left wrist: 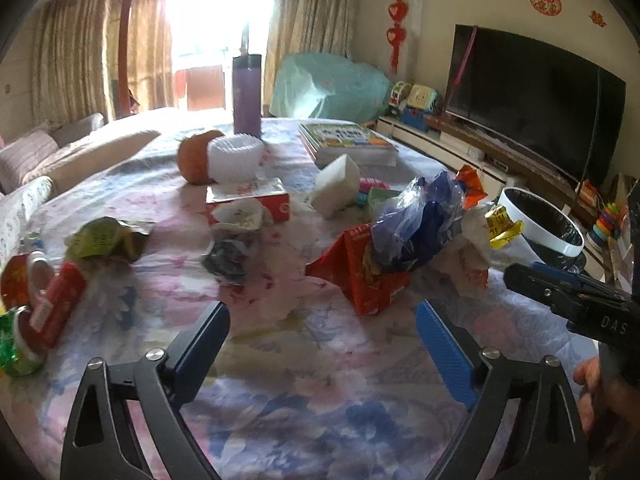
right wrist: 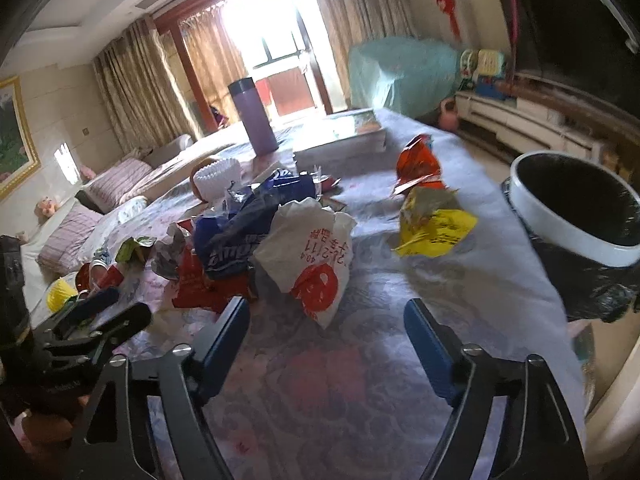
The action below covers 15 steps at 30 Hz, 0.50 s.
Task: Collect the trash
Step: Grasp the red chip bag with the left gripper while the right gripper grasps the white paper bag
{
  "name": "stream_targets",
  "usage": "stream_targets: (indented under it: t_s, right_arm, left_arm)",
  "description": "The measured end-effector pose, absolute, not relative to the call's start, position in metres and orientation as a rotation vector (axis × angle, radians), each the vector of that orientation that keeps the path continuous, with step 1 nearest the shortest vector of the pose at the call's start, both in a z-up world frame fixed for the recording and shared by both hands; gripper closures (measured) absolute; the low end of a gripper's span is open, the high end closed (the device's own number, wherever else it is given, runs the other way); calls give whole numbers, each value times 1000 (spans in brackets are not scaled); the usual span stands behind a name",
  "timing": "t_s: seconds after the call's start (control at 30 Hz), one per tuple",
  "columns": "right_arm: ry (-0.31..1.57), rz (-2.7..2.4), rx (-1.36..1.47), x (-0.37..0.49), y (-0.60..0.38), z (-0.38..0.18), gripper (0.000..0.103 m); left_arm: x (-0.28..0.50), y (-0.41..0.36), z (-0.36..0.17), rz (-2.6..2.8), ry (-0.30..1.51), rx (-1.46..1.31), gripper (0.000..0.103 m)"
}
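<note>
Trash lies scattered on a floral tablecloth (left wrist: 304, 360). In the left wrist view: a red carton (left wrist: 360, 268) under a blue plastic bag (left wrist: 416, 224), a grey crumpled wrapper (left wrist: 226, 260), a green wrapper (left wrist: 106, 238), red packets (left wrist: 44, 304). My left gripper (left wrist: 322, 320) is open and empty, just short of the carton. In the right wrist view: a white bag with red print (right wrist: 312, 256), a yellow wrapper (right wrist: 434, 226), an orange wrapper (right wrist: 418, 164). My right gripper (right wrist: 326, 320) is open and empty, right before the white bag. A white-rimmed bin with a black liner (right wrist: 576, 208) stands at the right table edge.
A purple flask (left wrist: 247, 94), an orange (left wrist: 194, 156) beside a white foam net (left wrist: 236, 158), a tissue box (left wrist: 248, 200), a white block (left wrist: 334, 184) and books (left wrist: 348, 142) stand farther back. A TV (left wrist: 528, 100) is to the right, a sofa (left wrist: 48, 152) to the left.
</note>
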State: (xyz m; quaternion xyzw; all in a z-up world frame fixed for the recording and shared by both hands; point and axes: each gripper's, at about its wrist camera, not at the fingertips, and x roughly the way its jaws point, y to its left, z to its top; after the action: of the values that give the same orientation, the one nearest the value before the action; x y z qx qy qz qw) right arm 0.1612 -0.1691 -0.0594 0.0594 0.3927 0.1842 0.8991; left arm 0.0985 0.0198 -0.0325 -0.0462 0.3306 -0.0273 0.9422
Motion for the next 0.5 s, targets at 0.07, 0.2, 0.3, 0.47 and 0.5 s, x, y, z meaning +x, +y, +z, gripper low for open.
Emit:
stream_targets:
  t_s: [0.07,0.2,0.3,0.47,0.5]
  right_arm:
    - [828,395,120,168,-166,-62,28]
    - [854,410,112,181,-159,-67,36]
    - [875,422,108,190,-155,-72,48]
    - [894,431,76,199,-151,-76,71]
    - [891,435,70,198,-150,-74,71]
  left_arm:
    - [110,18,-35,-62,691,-96,14]
    - [132,15,-42,-74,726,-105,22]
    - [146,11,-48,-99,751,-111,39]
    - [163,14,-54,-148,803,-148,84]
    - [163,17,-51,-139,791,-151,86]
